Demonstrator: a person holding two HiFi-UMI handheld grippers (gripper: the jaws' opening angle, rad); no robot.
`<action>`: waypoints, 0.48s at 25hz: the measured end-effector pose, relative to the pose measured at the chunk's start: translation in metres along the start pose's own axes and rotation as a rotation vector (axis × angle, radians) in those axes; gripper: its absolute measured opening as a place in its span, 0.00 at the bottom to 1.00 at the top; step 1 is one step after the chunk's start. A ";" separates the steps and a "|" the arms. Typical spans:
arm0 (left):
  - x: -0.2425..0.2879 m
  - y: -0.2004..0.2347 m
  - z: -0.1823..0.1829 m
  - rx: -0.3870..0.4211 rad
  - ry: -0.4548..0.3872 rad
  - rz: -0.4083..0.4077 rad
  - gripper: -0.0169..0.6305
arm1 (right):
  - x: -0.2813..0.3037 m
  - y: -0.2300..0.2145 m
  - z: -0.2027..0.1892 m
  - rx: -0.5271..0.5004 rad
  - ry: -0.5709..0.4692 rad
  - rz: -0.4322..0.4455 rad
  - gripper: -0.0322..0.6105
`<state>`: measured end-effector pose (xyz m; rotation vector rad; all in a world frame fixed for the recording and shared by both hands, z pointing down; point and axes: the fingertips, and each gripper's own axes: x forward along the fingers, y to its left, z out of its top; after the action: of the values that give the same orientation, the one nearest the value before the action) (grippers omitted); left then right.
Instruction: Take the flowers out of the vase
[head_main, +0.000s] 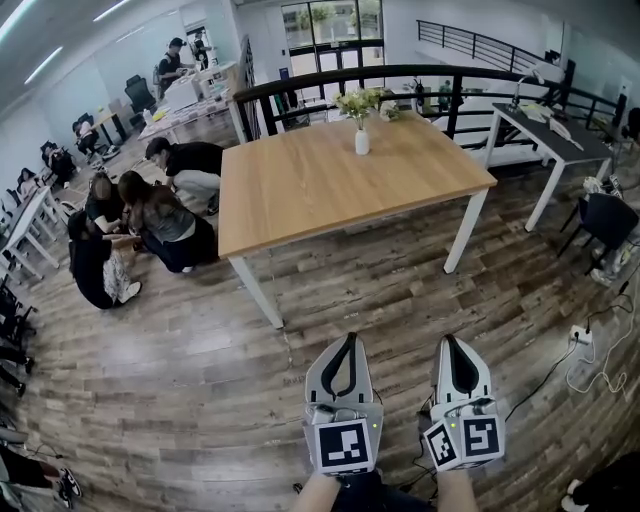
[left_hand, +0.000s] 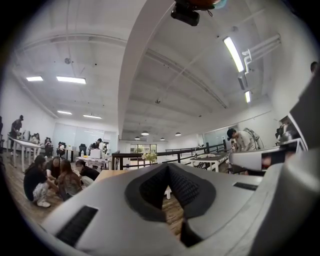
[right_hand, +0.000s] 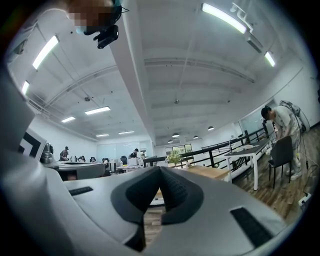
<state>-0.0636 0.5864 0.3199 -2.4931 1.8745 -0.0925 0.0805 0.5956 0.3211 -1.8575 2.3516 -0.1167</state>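
A small white vase (head_main: 362, 141) with pale yellow-green flowers (head_main: 360, 102) stands near the far edge of a wooden table (head_main: 300, 195). Both grippers are held low over the floor, well short of the table and side by side. My left gripper (head_main: 351, 338) is shut with nothing between its jaws; its own view shows the tips meeting (left_hand: 167, 165) and the flowers (left_hand: 149, 157) far off. My right gripper (head_main: 451, 341) is shut too and holds nothing; the flowers (right_hand: 174, 158) show small above its tips (right_hand: 160, 168).
Several people crouch on the wooden floor (head_main: 150, 225) left of the table. A black railing (head_main: 440, 80) runs behind it. A white desk (head_main: 545, 130) and a dark chair (head_main: 605, 220) stand at the right, with cables (head_main: 590, 350) on the floor. A person (right_hand: 280, 125) leans over that desk.
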 end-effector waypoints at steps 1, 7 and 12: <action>0.007 0.001 0.000 -0.001 -0.001 -0.003 0.06 | 0.007 -0.002 0.000 -0.003 0.002 -0.003 0.04; 0.062 0.010 0.000 -0.008 -0.006 -0.025 0.06 | 0.057 -0.018 0.000 -0.017 0.006 -0.011 0.04; 0.109 0.028 0.007 -0.008 -0.017 -0.045 0.06 | 0.105 -0.023 0.004 -0.028 0.004 -0.028 0.04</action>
<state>-0.0596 0.4741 0.3153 -2.5337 1.8172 -0.0644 0.0798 0.4883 0.3135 -1.9057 2.3417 -0.0907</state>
